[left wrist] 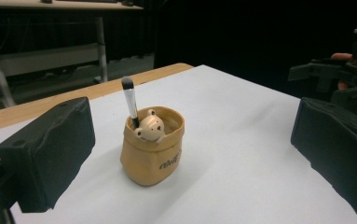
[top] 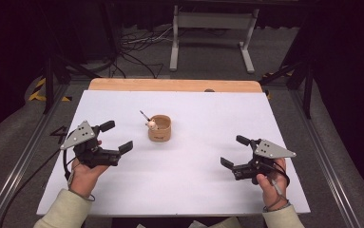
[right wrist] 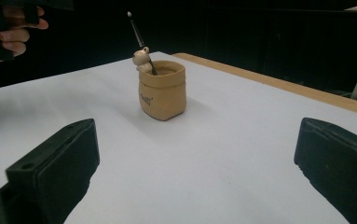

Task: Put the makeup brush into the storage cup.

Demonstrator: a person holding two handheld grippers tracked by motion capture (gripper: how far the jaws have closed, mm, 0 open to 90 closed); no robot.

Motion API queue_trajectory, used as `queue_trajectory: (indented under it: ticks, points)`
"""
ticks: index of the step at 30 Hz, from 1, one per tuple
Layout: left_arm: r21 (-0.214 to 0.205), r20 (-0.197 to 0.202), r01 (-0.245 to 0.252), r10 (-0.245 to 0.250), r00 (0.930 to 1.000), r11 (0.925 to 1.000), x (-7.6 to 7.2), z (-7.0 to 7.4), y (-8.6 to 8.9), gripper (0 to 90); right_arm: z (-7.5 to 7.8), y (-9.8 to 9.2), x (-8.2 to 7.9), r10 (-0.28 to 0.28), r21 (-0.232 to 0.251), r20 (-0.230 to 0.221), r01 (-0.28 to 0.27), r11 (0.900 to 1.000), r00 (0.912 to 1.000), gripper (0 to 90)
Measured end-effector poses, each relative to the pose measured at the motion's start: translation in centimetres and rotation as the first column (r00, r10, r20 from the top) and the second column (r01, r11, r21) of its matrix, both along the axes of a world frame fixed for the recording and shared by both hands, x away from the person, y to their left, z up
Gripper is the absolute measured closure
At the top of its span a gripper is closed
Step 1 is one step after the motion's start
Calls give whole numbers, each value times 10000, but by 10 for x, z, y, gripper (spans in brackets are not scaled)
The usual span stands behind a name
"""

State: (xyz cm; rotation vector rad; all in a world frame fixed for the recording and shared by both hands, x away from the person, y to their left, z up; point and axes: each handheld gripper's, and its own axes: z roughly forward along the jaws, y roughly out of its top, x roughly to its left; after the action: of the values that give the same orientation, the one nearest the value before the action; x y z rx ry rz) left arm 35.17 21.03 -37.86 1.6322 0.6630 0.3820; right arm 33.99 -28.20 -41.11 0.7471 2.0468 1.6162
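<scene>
A small tan pot [top: 159, 128] stands upright near the middle of the white table [top: 194, 190]. A thin brush [top: 144, 115] sticks up out of it and leans to the back left, beside a little bear [top: 151, 125] on the rim. The left gripper [top: 117, 137] is nearer the pot, which sits just ahead and to its right. The right gripper [top: 235, 153] is well apart from it. Both grippers are spread wide and hold nothing.

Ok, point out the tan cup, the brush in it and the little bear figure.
tan cup [left wrist: 150, 161]: left gripper view, front wall.
brush [left wrist: 130, 100]: left gripper view, mid handle.
bear figure [left wrist: 150, 128]: left gripper view, its face.
</scene>
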Motion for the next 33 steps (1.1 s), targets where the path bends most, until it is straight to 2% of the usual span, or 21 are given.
queue_trajectory:
  ticks: [7,9,13,15,20,26,29,33]
  points:
    - [-275,-190,286,-291,9994,9992,-5,-16,6,4,0,-3,-1,-16,21,-13,16,10000,10000,4]
    - [-320,-136,296,-301,9995,9991,-7,-20,9,4,-1,-4,-1,-17,62,-17,17,10000,10000,4]
    - [-333,-135,193,-197,9997,9993,-10,-26,12,5,-1,-5,-2,-42,76,-50,42,10000,10000,4]
    - [-432,-249,13,-24,9997,9991,-12,-34,15,5,-1,-6,-3,58,85,6,-58,9999,10000,4]
    - [-133,-281,50,-53,9996,9999,-15,-43,14,5,-4,-5,-4,145,38,-28,-145,9999,9999,4]
    - [-259,-280,155,-162,9995,9995,-16,-50,14,6,-8,-7,-6,187,53,-34,-187,9998,9998,4]
    - [-74,-372,217,-219,9991,9997,-16,-57,15,6,-11,-7,-7,289,23,-21,-289,9996,9996,4]
    - [-100,-555,167,-172,9983,9998,-17,-66,16,6,-16,-9,-9,381,-58,-49,-381,9993,9993,5]
